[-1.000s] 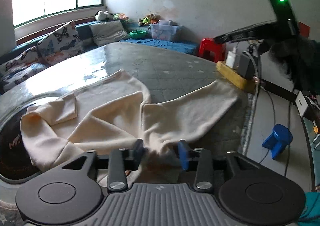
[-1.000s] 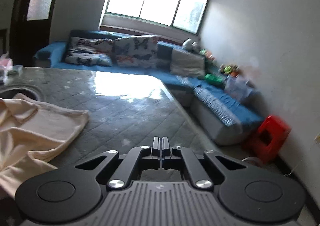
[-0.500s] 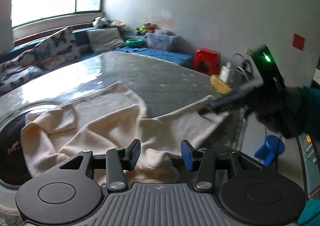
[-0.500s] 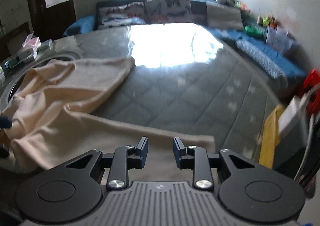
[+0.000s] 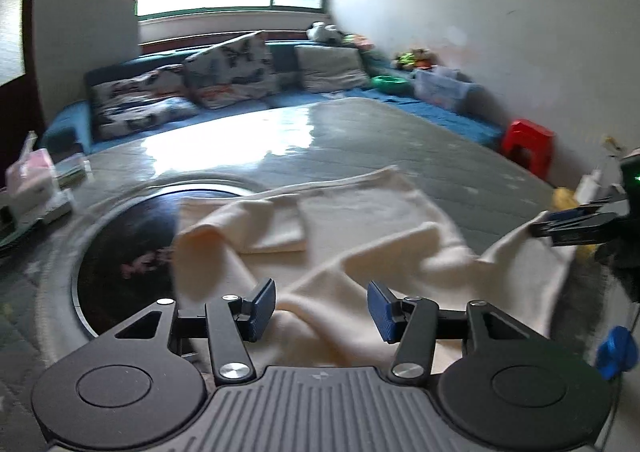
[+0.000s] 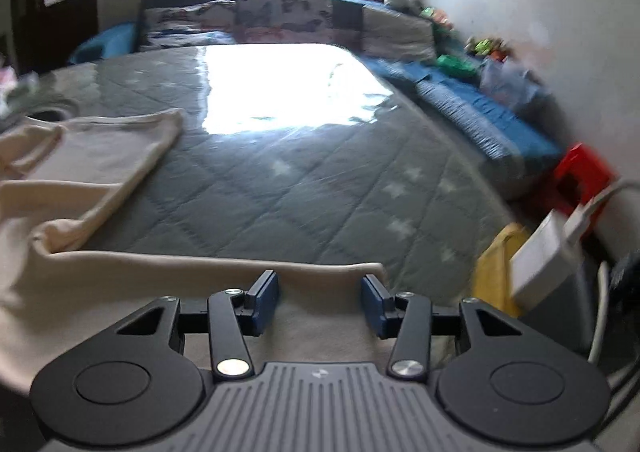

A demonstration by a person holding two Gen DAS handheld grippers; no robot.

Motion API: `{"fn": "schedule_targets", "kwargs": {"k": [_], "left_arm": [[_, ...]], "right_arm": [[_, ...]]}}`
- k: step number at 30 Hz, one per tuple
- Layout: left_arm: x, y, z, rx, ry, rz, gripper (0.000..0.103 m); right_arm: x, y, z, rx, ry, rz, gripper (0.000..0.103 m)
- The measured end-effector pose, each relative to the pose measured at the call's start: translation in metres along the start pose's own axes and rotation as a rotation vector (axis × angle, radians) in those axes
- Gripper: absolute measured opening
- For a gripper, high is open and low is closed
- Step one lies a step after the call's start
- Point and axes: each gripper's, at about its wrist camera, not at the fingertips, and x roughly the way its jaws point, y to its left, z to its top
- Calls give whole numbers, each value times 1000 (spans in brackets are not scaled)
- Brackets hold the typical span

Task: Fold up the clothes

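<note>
One cream-coloured fleece garment [image 5: 360, 228] lies crumpled on the grey quilted mattress [image 6: 312, 188], spread from the dark round hole [image 5: 120, 260] near the mattress's left side across to its right edge. Two grippers work over it. The left gripper [image 5: 322, 310] hangs above a bunched fold, its blue pads standing moderately apart with cloth below them but not pinched; its jaws have just been opening. The right gripper [image 6: 320, 302] sits over the garment's straight hem near the mattress edge, its pads likewise parted and clear of the fabric, having just been opening too.

Only the left wrist view shows the round hole, the pink-and-white tissue box [image 5: 30, 176] beside it, one small blue stool [image 5: 616, 346], and the right gripper from outside, its dark fingers over the garment's far corner. Only the right wrist view shows the white box [image 6: 548, 256] with a cable and the yellow cloth [image 6: 494, 268] just off the mattress.

Both views share one red plastic stool [image 5: 528, 146], and one clear storage bin [image 5: 440, 88] on the blue sofa; its contents are too blurred to tell.
</note>
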Motion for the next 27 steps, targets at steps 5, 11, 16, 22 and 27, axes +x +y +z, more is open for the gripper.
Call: {"fn": "schedule_targets", "kwargs": {"k": [5,11,16,22,27], "left_arm": [[10,7,6,3,11,61,54],[29,2,17,65,21,99,54],[51,-9,26,120,40,90,54],[86,-17,32,158,86,66,53],[107,-7,34,112,127,64,47]], "right_arm": [[14,-7,10,22,-6,-23,46],[26,-11,19,29,-24,-45,46],[35,-13,26,43,-33,-49,46],[38,-13,27,48,-42,-48,46],[38,-16,26,62,-45,-34,46]]}}
